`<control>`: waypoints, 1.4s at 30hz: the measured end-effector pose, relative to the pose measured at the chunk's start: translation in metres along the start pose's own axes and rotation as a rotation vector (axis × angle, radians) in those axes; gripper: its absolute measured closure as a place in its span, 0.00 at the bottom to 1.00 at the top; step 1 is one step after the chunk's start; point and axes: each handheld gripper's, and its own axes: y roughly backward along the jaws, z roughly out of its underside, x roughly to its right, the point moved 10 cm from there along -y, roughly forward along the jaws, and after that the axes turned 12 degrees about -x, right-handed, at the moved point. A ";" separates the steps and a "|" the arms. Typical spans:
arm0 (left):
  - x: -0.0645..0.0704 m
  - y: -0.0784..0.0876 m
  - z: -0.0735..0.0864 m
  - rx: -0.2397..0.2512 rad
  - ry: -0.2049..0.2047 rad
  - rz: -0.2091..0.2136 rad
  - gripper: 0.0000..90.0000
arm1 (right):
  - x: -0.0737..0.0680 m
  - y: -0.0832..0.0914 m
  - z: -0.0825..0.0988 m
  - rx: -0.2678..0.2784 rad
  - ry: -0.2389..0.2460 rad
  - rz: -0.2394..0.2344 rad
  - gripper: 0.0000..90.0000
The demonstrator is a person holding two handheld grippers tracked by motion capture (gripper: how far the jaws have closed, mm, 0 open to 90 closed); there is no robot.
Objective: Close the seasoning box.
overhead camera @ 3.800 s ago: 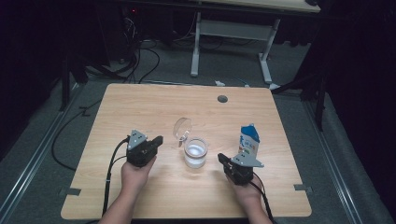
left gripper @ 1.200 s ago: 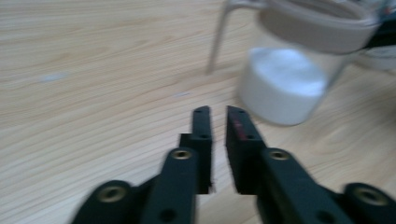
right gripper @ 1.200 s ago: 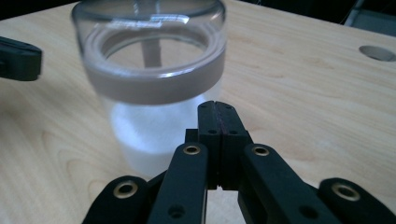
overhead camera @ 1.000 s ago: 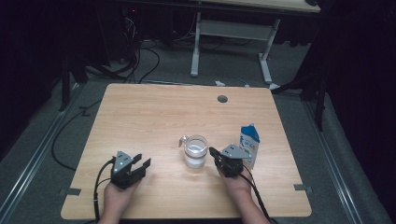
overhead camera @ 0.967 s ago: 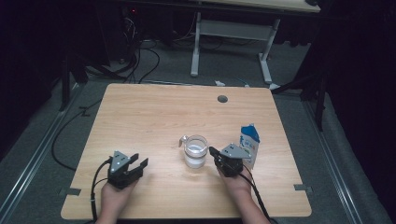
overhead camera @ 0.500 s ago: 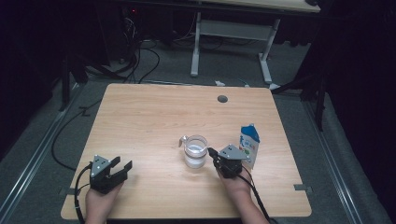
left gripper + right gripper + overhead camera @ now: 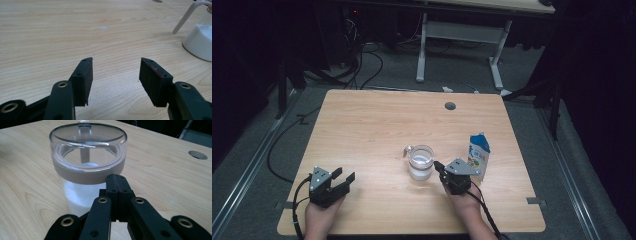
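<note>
Left gripper, jaws just spread and empty, has withdrawn to 7 o'clock of the jar, which stands mid-table against the pressed-together right gripper, indicating release complete.

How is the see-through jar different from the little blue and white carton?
The jar is clear, so the white powder in its bottom shows; the carton is printed blue and white and hides what is inside. The jar is round and squat with a brownish band under its clear lid; the carton is taller, boxy, with a peaked top. The jar stands nearer the table's middle, the carton nearer its right edge. Both stand upright.
</note>
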 end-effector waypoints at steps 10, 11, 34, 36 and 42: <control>0.000 0.000 0.000 0.000 0.000 0.000 0.50 | -0.014 0.002 0.000 0.011 0.013 -0.019 1.00; 0.000 0.000 0.000 -0.001 0.001 0.001 0.50 | -0.016 0.002 0.000 0.008 0.014 -0.020 1.00; -0.003 0.001 0.001 -0.003 0.008 0.005 0.50 | -0.002 -0.017 -0.010 -0.018 0.005 0.006 1.00; -0.003 0.001 0.001 -0.002 0.009 0.006 0.50 | -0.003 -0.016 -0.009 -0.017 -0.003 -0.003 1.00; -0.002 0.001 0.000 0.001 0.008 0.006 0.50 | -0.009 -0.010 -0.008 -0.004 0.005 -0.006 1.00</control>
